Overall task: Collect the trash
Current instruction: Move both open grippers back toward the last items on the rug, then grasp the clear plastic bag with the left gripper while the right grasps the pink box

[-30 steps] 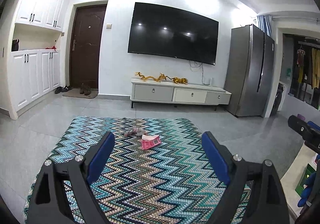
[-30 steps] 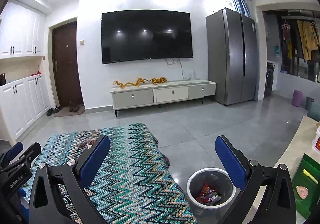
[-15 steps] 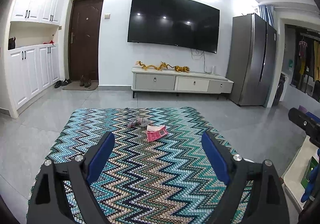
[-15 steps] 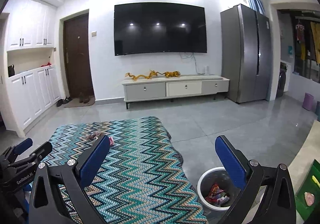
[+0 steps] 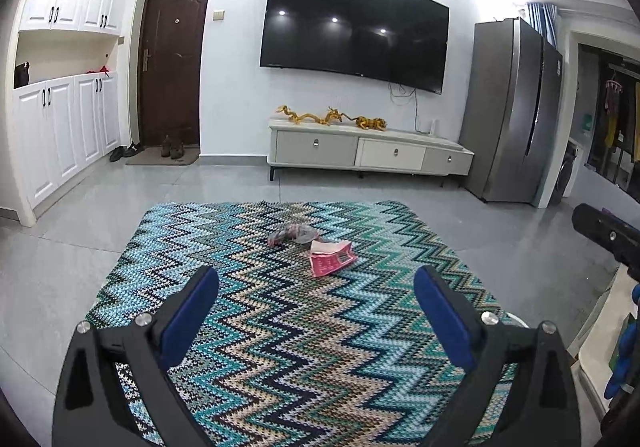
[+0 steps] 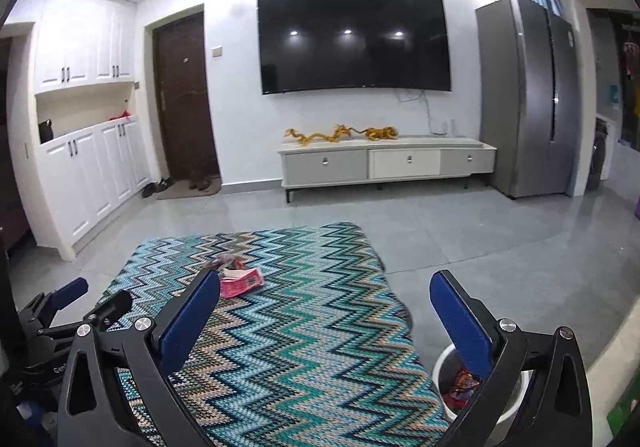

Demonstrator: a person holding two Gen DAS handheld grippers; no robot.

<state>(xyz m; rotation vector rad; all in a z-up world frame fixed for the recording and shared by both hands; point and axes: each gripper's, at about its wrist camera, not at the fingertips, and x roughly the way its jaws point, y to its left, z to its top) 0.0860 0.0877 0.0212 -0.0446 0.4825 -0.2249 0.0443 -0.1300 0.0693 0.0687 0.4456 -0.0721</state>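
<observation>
A pink wrapper (image 5: 331,257) (image 6: 240,281) lies on the zigzag rug (image 5: 288,327) (image 6: 304,327), with a crumpled grey and red wrapper (image 5: 292,234) (image 6: 225,260) just behind it. My left gripper (image 5: 316,299) hovers short of both; its jaws are opening with nothing between them. My right gripper (image 6: 325,307) stands open and empty over the rug's right part. A white bin (image 6: 444,363) with wrappers inside sits on the floor at the rug's right edge, partly behind my right finger.
A low TV cabinet (image 5: 368,153) (image 6: 384,163) stands at the far wall under a black TV (image 5: 352,27). A grey fridge (image 5: 512,111) (image 6: 528,95) is at the right, white cupboards (image 5: 60,127) and a brown door (image 5: 172,59) at the left. Grey tiles surround the rug.
Both grippers have moved forward and dipped toward the rug, so the wrappers look nearer. The right view has swung left, bringing the pink wrapper into sight. The left jaws have spread slightly.
</observation>
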